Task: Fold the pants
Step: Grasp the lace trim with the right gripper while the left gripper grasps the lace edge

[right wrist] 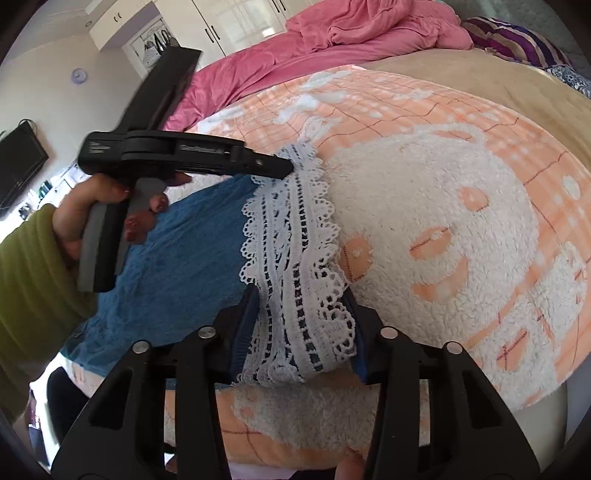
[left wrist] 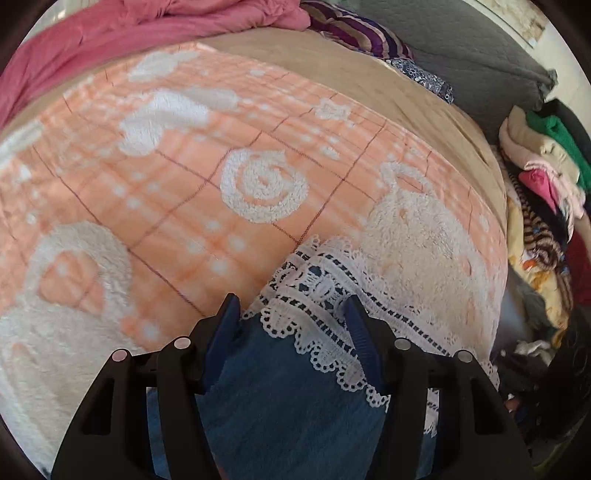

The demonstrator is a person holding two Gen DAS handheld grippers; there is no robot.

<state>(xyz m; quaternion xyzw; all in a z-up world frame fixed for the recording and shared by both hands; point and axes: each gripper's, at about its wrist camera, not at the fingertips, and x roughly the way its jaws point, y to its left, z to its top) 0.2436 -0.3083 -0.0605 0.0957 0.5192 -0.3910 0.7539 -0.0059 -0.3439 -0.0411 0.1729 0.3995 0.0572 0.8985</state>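
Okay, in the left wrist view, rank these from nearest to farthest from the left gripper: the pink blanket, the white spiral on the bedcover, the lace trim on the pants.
1. Lace trim of the pants, lying between the left gripper fingers.
2. White spiral, farther up the middle of the bedcover.
3. Pink blanket, bunched at the far top left of the bed.
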